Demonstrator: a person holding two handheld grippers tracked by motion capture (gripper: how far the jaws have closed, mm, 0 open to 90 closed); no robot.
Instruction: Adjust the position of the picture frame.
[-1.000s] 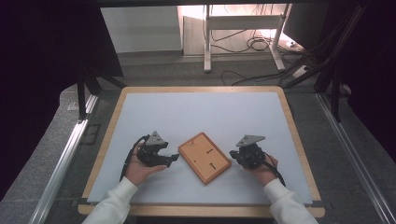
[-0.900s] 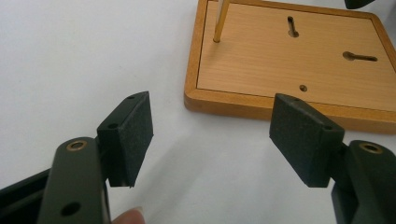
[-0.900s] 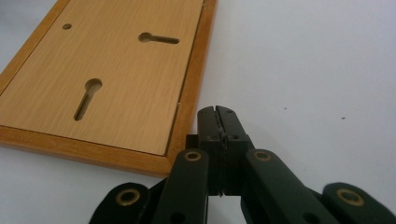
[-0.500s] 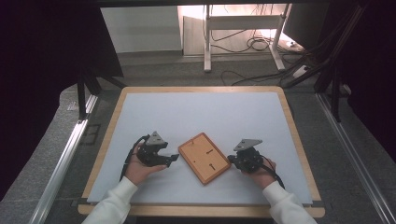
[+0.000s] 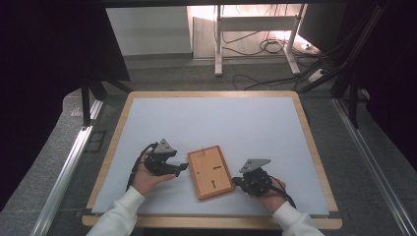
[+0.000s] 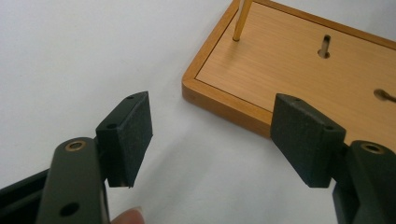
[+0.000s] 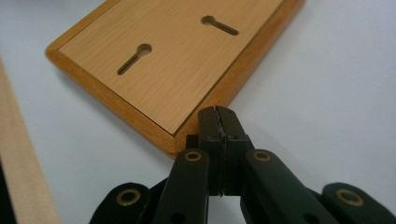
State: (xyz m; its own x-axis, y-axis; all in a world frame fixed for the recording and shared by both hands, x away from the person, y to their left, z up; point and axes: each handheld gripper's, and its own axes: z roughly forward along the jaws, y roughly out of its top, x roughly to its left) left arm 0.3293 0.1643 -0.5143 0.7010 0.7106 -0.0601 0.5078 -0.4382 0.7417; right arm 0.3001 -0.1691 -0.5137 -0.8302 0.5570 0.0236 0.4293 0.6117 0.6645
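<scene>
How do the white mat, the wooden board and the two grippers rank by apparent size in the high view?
1. white mat
2. wooden board
3. left gripper and right gripper: they look alike, so no ranking.

Your wooden board (image 5: 211,172) lies flat on the white tabletop (image 5: 216,123), close to its near edge and about midway across it. It is a rectangular panel of light orange-brown wood with a raised, slightly darker rim around a paler inset face. You see two keyhole-shaped slots (image 7: 134,58) cut into that face, and near one corner a thin brass-coloured pin (image 6: 242,21) stands upright out of it. The board sits skewed to the tabletop's edges, its long sides running away from you and leaning a little to the left.
</scene>
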